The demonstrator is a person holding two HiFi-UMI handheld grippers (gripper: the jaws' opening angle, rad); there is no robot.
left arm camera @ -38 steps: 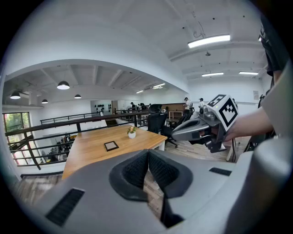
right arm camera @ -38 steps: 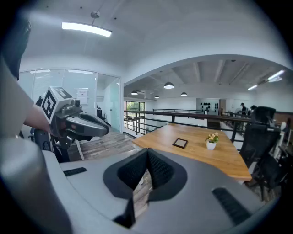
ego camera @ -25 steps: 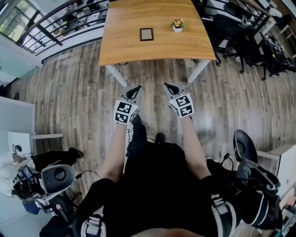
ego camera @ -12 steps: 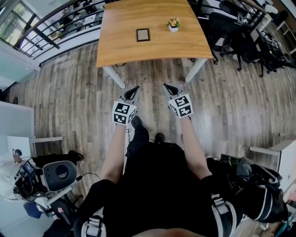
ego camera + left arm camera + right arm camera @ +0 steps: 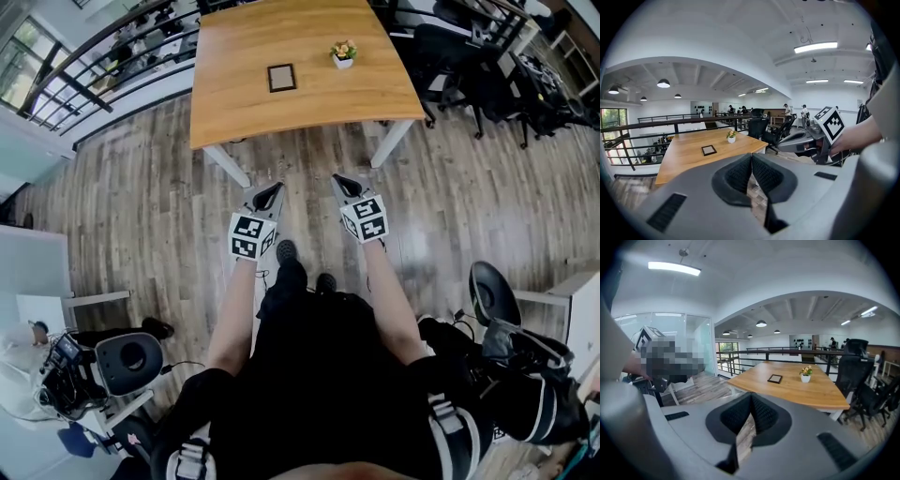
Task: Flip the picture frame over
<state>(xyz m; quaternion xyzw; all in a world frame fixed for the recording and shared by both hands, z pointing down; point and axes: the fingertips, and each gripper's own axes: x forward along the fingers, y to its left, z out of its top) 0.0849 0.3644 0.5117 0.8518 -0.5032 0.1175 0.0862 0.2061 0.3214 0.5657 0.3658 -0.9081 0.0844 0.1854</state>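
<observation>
On table (image 5: 309, 108), well beyond left claw (image 5: 274, 188), right claw (image 5: 339, 178) — picture frame (image 5: 281, 77)

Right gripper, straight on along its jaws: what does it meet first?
Nothing near. The shut right gripper points slightly down toward the near edge of the wooden table. It would probably meet that first, or the plank floor short of it. Depth is unclear.

Left gripper (image 5: 751, 159): jaws together, empty. Table (image 5: 684, 157): frame (image 5: 708, 150) flat, flowerpot (image 5: 731, 137) near it. Right gripper (image 5: 783, 145): at right, hand-held.
</observation>
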